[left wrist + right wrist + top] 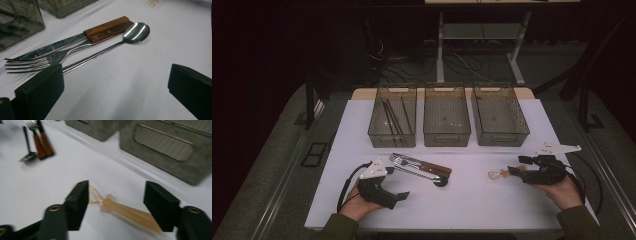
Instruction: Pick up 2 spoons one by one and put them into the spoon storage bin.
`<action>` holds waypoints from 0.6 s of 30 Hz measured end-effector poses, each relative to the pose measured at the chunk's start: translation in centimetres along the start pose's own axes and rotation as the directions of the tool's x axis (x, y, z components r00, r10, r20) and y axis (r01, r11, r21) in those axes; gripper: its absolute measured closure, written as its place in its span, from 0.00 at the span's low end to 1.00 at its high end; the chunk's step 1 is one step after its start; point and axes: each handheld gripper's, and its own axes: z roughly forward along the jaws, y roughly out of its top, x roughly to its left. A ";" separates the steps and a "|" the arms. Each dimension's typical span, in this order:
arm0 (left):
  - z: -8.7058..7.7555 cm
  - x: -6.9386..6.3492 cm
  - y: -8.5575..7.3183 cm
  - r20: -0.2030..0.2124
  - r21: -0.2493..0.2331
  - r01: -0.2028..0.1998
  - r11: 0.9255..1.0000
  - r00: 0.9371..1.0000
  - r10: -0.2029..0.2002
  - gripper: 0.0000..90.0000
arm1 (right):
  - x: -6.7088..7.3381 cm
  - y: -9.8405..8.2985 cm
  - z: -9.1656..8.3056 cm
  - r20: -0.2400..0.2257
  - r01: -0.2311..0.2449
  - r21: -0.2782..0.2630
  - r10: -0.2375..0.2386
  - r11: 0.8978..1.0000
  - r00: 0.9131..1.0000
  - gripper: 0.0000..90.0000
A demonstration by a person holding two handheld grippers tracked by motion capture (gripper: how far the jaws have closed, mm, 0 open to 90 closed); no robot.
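rt gripper view blurred | plastic fork (125, 211) handle end behind jaw | bins (172, 150) cut by top edge

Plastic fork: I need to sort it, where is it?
The plastic fork lies on the table's right side in the high view, between the right gripper's open jaws, before the right bin.

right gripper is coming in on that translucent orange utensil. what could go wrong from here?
1. The orange utensil lies slantwise between the right gripper's open fingers, so closing now may pinch it off-centre and swivel it.
2. It lies flat on the white table, so the fingers could scrape the surface or skid it away.
3. The nearest bin sits close behind, and a lift that swings wide could clip its front wall.
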 end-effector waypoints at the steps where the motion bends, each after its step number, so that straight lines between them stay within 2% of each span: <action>1: 0.0 0.0 0.0 -0.001 -0.003 0.001 1.000 1.000 -0.001 0.00 | -0.3 -0.1 -0.2 0.018 -0.015 0.003 0.015 1.000 1.000 0.46; 3: 0.0 0.0 0.0 0.000 -0.002 0.001 1.000 1.000 -0.001 0.00 | -0.8 -0.1 -0.5 0.042 -0.031 0.006 0.031 1.000 0.999 0.53; 5: 0.0 0.0 0.0 0.001 -0.005 0.003 1.000 1.000 -0.003 0.00 | -1.3 0.0 -0.5 0.087 -0.027 0.012 0.026 1.000 0.996 0.60; 7: 0.0 0.0 0.0 0.002 -0.001 0.001 1.000 1.000 -0.001 0.00 | -1.9 -0.2 -0.5 0.106 -0.036 0.028 0.033 0.999 0.994 0.68; 11: 0.0 0.0 0.0 0.002 -0.002 0.000 1.000 1.000 0.000 0.00 | -2.6 -0.4 -0.3 0.125 -0.052 0.037 0.047 0.998 0.991 0.86; 18: 0.1 0.0 0.0 0.003 0.000 0.003 1.000 1.000 -0.003 0.00 | -2.6 -0.1 0.3 0.132 -0.018 0.072 0.008 0.997 0.991 0.97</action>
